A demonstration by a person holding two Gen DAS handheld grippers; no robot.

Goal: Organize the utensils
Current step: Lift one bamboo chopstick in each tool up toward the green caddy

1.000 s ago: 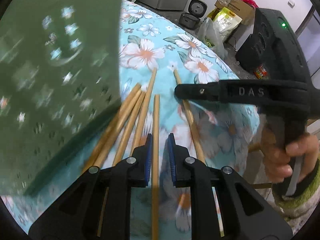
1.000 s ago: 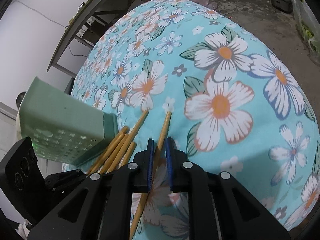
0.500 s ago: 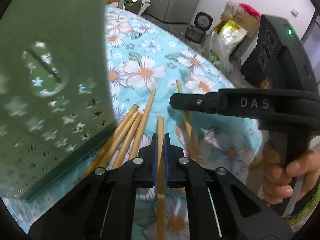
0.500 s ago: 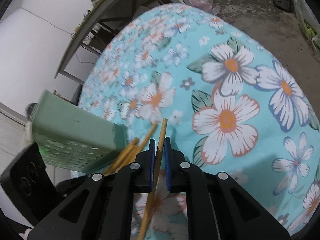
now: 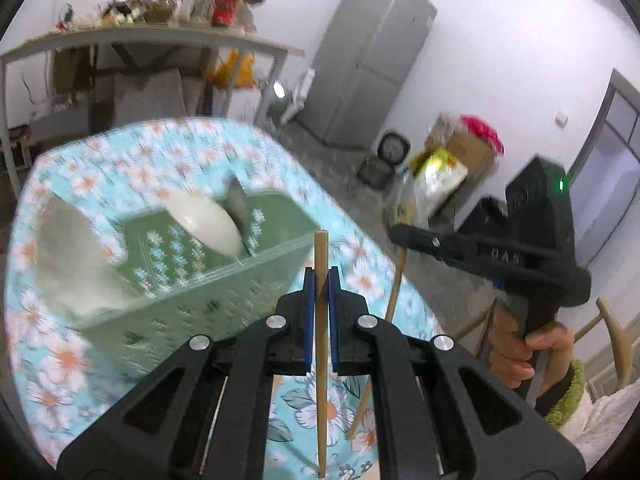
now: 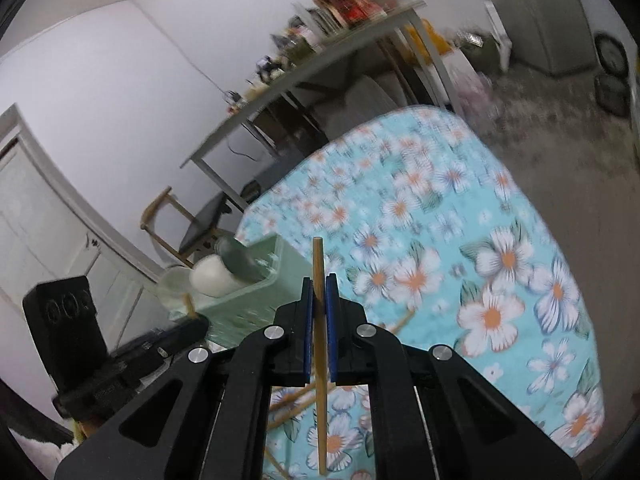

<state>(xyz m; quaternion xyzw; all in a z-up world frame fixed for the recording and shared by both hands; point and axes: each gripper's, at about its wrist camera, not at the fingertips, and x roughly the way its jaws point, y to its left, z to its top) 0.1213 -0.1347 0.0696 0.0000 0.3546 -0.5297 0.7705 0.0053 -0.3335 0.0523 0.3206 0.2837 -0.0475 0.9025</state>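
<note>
My left gripper (image 5: 320, 276) is shut on a wooden chopstick (image 5: 321, 392) and holds it upright above the table, near the green perforated basket (image 5: 192, 284). The basket holds a white spoon (image 5: 204, 222) and a grey one. My right gripper (image 6: 319, 284) is shut on another wooden chopstick (image 6: 319, 392), also lifted and upright; it shows at the right of the left wrist view (image 5: 404, 240). Other chopsticks (image 6: 296, 400) lie on the floral cloth below. The basket (image 6: 256, 296) stands left of the right gripper.
The table has a blue floral cloth (image 6: 460, 280). A white bowl (image 5: 68, 256) sits by the basket's left side. Beyond are a cluttered shelf table (image 5: 160, 36), a grey fridge (image 5: 368, 64), a chair (image 6: 188, 228) and bags on the floor (image 5: 440, 172).
Both grippers have risen from the table, each lifting its chopstick clear of the pile. The views now tilt up and show the basket's open top and the room.
</note>
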